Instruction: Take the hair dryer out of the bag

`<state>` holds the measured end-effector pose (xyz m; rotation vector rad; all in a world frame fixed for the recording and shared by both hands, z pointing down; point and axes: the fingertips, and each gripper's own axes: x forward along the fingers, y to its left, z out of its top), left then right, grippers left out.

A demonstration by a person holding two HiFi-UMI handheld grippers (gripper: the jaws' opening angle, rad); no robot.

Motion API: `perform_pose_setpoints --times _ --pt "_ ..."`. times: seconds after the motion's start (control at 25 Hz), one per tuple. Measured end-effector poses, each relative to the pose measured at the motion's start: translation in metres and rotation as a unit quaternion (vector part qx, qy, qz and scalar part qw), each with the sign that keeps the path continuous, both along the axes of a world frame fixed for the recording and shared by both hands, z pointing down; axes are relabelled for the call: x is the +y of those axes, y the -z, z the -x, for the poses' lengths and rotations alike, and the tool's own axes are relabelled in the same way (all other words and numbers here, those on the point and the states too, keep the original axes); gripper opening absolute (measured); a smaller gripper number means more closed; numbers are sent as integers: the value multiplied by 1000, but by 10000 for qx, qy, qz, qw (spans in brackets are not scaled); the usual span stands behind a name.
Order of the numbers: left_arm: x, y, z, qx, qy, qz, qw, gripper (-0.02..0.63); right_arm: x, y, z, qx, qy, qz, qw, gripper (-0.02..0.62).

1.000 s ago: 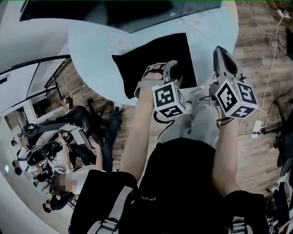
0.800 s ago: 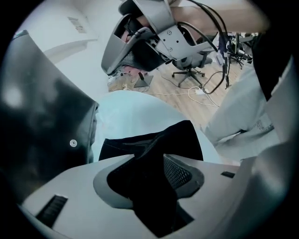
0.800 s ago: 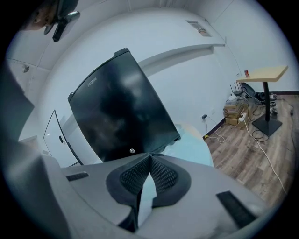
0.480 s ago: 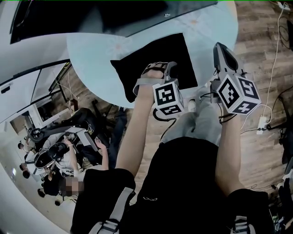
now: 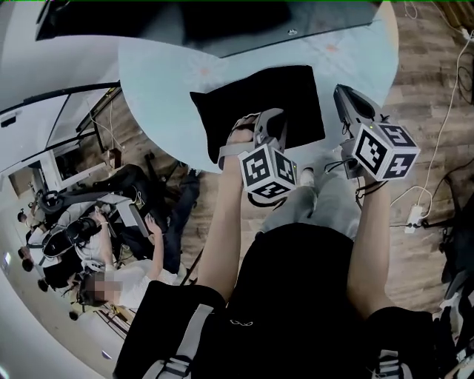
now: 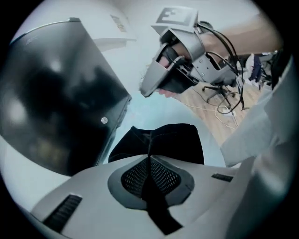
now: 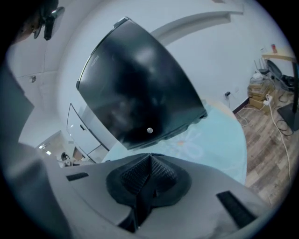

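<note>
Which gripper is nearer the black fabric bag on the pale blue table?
Left. The left gripper is at the black fabric bag's near edge; its fingers have just been closing and pinch a fold of it. The right gripper hangs shut beside the bag's right edge, apart.

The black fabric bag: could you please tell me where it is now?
In the head view the black fabric bag lies flat at centre, on the pale blue round table near its edge closest to the person, before the large black panel.
</note>
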<state>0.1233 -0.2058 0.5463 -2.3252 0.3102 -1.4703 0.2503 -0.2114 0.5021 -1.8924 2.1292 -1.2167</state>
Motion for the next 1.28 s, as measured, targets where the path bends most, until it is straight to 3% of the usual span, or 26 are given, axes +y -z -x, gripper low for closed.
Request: perform_pose_setpoints --times 0.16,0.2,0.32,0.44,0.68,0.96,1.12,1.28 --pt "-6 12 11 449 625 59 9970 31 -5 -17 26 99 833 274 9961 11" --pt "-8 13 15 535 768 71 9956 31 -5 -21 32 79 1008 300 9944 44" --pt "-13 21 27 832 1252 121 9886 31 -5 -31 52 35 1507 441 9876 98" --pt "-18 30 38 1048 1637 75 9809 31 -2 -40 67 195 1867 622 9803 98" --pt "-25 45 43 1151 1861 -118 9757 32 -4 -57 86 567 2400 891 9650 98" --pt "-30 58 47 1303 2081 -283 9690 32 -6 -77 108 1298 3076 1092 9363 100" --pt "-37 63 55 1403 2283 -372 9627 34 -14 -71 121 1354 3328 846 9294 183" --pt "-47 64 64 1533 2573 -402 9533 34 -28 -69 123 1500 3367 752 9265 227"
